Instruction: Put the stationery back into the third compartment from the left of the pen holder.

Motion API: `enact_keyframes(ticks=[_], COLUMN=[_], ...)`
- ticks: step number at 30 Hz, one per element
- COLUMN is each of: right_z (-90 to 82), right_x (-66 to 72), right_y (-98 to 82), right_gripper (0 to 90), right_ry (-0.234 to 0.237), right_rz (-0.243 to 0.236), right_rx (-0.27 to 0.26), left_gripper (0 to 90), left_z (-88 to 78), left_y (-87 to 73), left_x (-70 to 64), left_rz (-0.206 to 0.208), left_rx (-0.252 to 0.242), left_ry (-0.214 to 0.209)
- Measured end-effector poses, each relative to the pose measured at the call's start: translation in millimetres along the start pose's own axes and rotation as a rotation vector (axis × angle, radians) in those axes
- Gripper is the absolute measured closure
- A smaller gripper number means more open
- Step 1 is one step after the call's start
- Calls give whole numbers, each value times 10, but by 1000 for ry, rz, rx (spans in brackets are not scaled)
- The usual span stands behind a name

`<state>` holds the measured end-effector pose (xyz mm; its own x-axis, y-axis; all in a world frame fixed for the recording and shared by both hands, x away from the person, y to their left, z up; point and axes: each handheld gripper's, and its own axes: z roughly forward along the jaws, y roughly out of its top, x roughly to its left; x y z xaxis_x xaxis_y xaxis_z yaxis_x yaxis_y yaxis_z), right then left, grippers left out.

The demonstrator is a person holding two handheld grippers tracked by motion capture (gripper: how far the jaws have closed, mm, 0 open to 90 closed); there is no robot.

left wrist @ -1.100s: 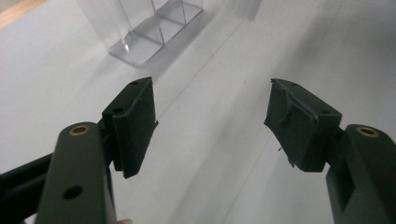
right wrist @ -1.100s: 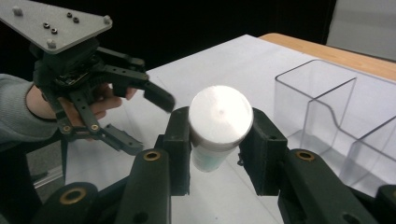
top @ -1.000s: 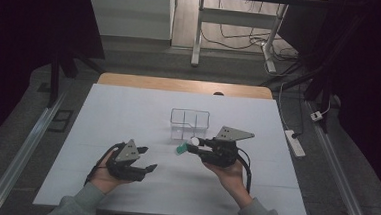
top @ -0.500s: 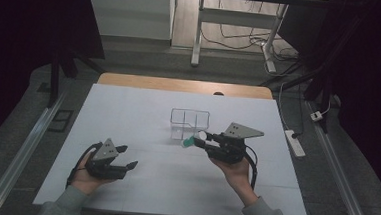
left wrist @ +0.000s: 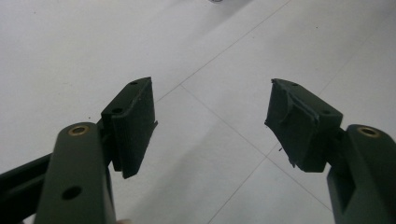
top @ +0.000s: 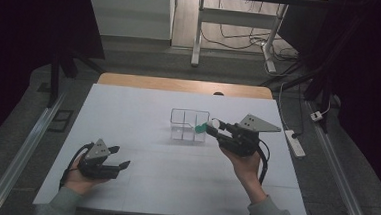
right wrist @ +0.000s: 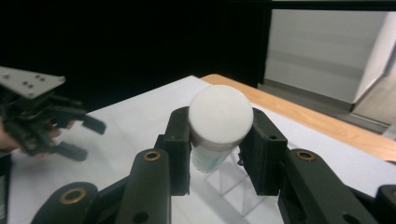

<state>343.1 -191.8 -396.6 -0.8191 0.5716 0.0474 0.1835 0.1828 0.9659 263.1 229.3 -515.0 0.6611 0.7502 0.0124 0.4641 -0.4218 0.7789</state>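
Right gripper [top: 216,128] is clamping its fingers on a white-capped bottle [right wrist: 218,122] at centre frame beside the clear box [top: 189,125]; left gripper [top: 117,162], lower left, is holding its fingers spread wide.

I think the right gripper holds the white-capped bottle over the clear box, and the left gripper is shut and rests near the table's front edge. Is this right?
Not quite. The left gripper is open: the left gripper view shows its jaws wide apart with bare table between them. The rest stands: the right gripper holds the white-capped bottle over the clear box.
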Motion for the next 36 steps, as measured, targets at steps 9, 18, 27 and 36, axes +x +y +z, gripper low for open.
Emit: enact_keyframes(ticks=[9, 18, 27, 36], right_z=[97, 379, 619, 561], right_x=[-225, -429, -555, -462], right_y=[169, 32, -159, -143], right_gripper=[638, 638, 634, 458], right_ry=[-70, -125, -123, -89], right_rz=[29, 41, 69, 46], right_rx=[-7, 127, 226, 206], left_gripper=[319, 316, 315, 314], left_z=[22, 46, 62, 62], left_y=[-28, -35, -43, -40], left_x=[46, 40, 51, 39], left_rz=[-12, -9, -6, 0], left_rx=[17, 29, 37, 36], left_ry=[5, 9, 16, 19])
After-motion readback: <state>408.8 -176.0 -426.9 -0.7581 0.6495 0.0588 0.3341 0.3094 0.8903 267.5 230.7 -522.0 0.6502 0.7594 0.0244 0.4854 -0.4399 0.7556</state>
